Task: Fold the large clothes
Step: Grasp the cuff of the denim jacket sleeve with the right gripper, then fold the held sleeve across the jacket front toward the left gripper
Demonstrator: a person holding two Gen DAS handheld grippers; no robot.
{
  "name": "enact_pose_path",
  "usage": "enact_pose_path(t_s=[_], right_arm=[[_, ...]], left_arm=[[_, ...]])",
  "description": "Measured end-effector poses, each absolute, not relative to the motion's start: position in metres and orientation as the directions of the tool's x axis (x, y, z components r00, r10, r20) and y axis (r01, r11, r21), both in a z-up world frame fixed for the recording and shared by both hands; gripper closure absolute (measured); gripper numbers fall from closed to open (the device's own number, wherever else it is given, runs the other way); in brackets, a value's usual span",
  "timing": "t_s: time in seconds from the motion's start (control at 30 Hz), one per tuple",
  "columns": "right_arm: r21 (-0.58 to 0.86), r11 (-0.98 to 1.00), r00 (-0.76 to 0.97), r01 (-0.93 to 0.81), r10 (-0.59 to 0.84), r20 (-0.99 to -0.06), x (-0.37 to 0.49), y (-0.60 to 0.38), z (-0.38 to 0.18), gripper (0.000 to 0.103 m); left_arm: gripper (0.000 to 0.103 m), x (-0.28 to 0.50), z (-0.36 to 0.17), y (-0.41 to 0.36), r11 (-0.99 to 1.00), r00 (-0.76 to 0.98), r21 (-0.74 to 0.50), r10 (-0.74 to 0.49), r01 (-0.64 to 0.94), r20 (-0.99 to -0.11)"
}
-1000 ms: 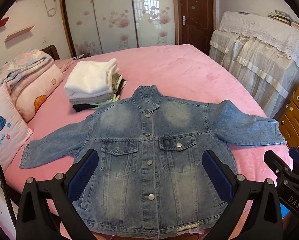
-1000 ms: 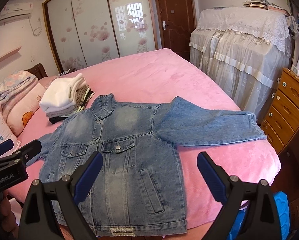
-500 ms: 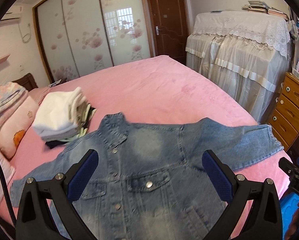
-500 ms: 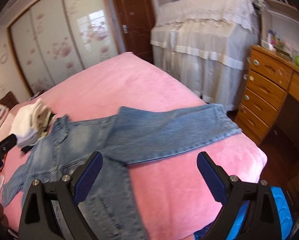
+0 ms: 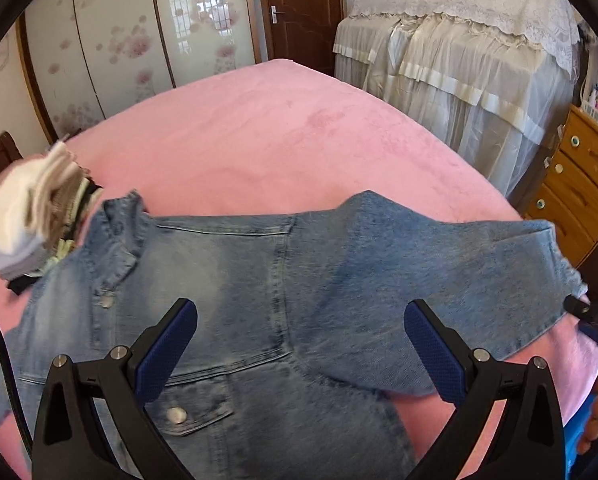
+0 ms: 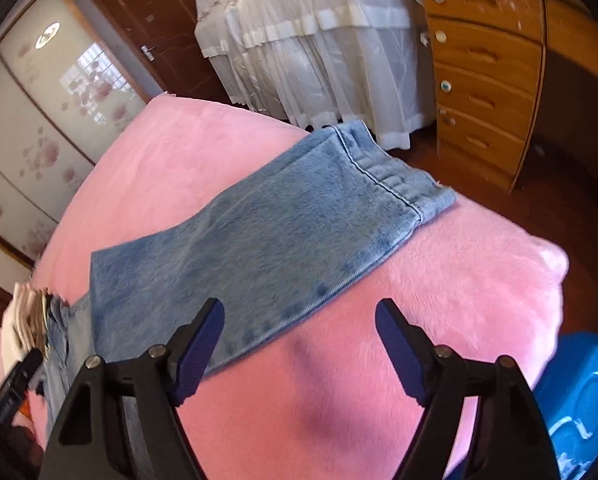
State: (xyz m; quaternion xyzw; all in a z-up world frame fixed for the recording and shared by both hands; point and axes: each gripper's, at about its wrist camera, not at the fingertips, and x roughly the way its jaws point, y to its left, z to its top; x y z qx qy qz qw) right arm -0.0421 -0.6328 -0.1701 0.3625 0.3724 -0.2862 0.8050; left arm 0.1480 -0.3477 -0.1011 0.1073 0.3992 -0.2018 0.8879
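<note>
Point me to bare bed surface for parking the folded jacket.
Free: the pink bed beyond the denim jacket collar toward the wardrobe, and the near corner below the sleeve. Crowded: left edge, where the folded clothes stack abuts the collar.

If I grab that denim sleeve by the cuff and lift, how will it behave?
The sleeve lies flat and limp, so it will likely drape rather than hold shape. Its thick stitched cuff should give firm purchase. On the plush pink bed it may drag, tugging the jacket body.
</note>
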Motion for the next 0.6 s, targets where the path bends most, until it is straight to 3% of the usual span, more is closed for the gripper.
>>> enact_pose_path(t_s=[0.23,0.4,0.47,0.6], right_arm=[[0.411,0.512,0.565,0.754,-0.186,-0.804,-0.029,-0.663,-0.198,0.040],[0.399,0.493,0.548,0.773,-0.203,-0.811,-0.015,-0.679,-0.202,0.086],[0.410,0.496,0.563,0.765,-0.206,-0.800,-0.013,-0.679,-0.197,0.094],[0.350,0.630,0.633,0.693,-0.300,-0.714,-0.007,-0.639,-0.145,0.096]], left_arm=[[0.000,0.160,-0.123,-0.367,0.885,0.550,-0.051,-0.332,0.463,-0.766],[0.000,0.164,-0.125,-0.363,0.886,0.533,-0.099,-0.358,0.452,-0.767],[0.000,0.165,-0.124,-0.359,0.883,0.506,-0.093,-0.347,0.460,-0.790],[0.000,0.163,-0.107,-0.329,0.898,0.526,-0.085,-0.328,0.433,-0.785]])
